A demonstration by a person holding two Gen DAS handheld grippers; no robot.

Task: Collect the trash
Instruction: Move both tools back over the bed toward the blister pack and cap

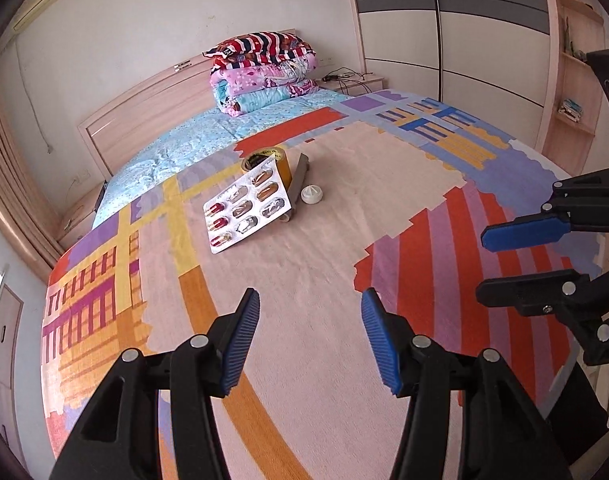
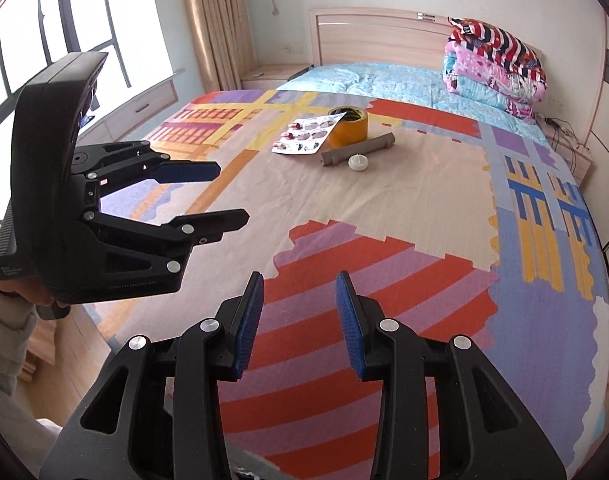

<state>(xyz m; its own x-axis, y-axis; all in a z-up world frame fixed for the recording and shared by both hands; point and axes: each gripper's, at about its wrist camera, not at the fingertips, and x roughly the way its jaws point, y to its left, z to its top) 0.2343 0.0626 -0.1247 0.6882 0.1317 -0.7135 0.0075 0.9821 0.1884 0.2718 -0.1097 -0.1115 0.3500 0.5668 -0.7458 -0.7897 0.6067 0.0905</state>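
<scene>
Both grippers are over the near end of the bed (image 1: 304,280), and nothing is in hand yet. The left gripper (image 1: 310,340) has its jaws about half apart with only bedspread showing between the pads. The right gripper (image 2: 299,320) is a touch narrower and just as empty. The trash sits in one small cluster further up the bed toward the headboard, well apart from both grippers.

Left to right across that cluster in the left view: one blister pack (image 1: 248,210), leaning with its far edge propped on one tape roll (image 1: 266,164); one grey tube (image 1: 298,186) lying at a slant behind the pack; one white cap (image 1: 311,194) just beside the tube. Four pieces, one of each. No bin or bag shows in either view, so I cannot say where they go.

Doing this well, I would take the pack first, since it lies on top. Its raised edge gives the jaws something to bite, and pinching the flat foil across that edge should beat scraping it off the fabric. The cap looks small and may roll, so come down squarely over it. The soft bedding could give under pressure.
</scene>
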